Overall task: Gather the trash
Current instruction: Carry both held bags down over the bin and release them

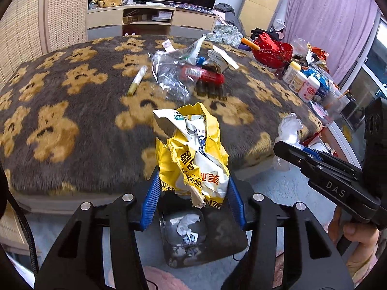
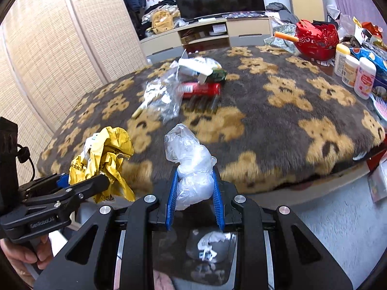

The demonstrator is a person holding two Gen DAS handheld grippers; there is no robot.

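Observation:
My left gripper (image 1: 193, 188) is shut on a crumpled yellow and white wrapper (image 1: 196, 154) and holds it over a dark trash bin (image 1: 217, 220) on the floor. The wrapper also shows in the right wrist view (image 2: 104, 159). My right gripper (image 2: 194, 188) is shut on a clear plastic wad (image 2: 191, 166) above the same bin (image 2: 169, 249), which holds white paper scraps (image 2: 208, 244). The right gripper shows in the left wrist view at the right (image 1: 290, 149). More trash lies on the bear-patterned blanket (image 1: 72, 111): a clear plastic bag (image 1: 169, 72), a red packet (image 1: 205, 75) and a small tube (image 1: 137, 81).
Bottles (image 1: 300, 77) and a red basket (image 1: 273, 50) crowd the table's right side. A TV cabinet (image 1: 154, 21) stands behind. A woven screen (image 2: 48, 48) is at the left. Grey floor (image 2: 338, 217) lies around the bin.

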